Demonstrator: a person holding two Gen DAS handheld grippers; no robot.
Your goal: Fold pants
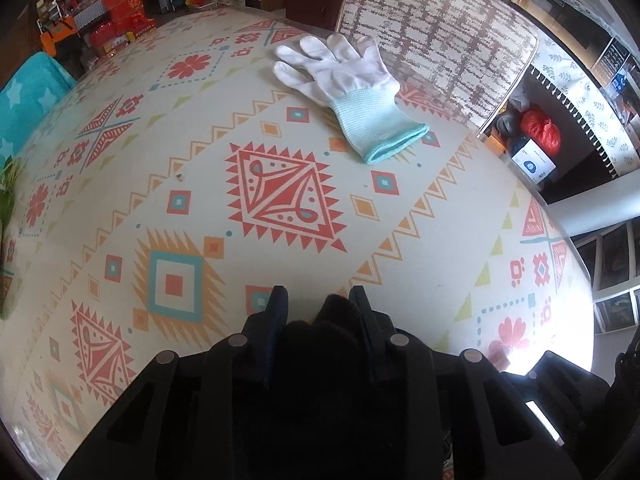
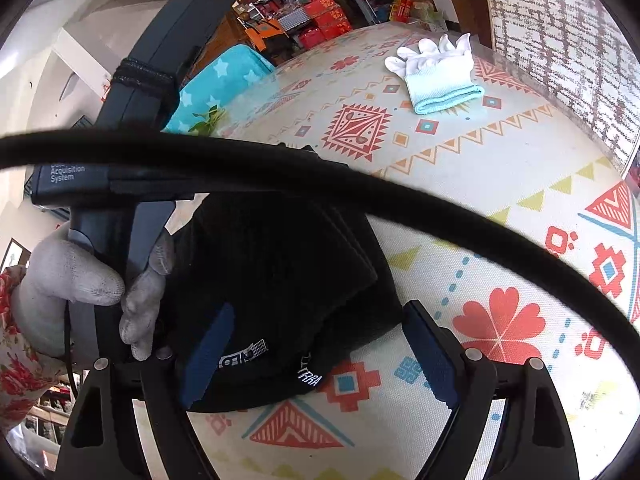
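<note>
The left claw (image 1: 318, 300) grips a bunch of the black pants (image 2: 280, 280) to lift that edge, while the right claw (image 2: 320, 356) stands wide over the worktop (image 2: 500, 184), the pants between its fingers, ready to take hold.

The left gripper (image 1: 319, 300) has black fingers with dark blue pads and round silver screws on a black frame. The right gripper (image 2: 324, 356) looks alike. At lower left, a grey knit-gloved hand (image 2: 80, 280) meets a red floral sleeve (image 2: 16, 376); a black cable (image 2: 360, 184) crosses the frame.
</note>
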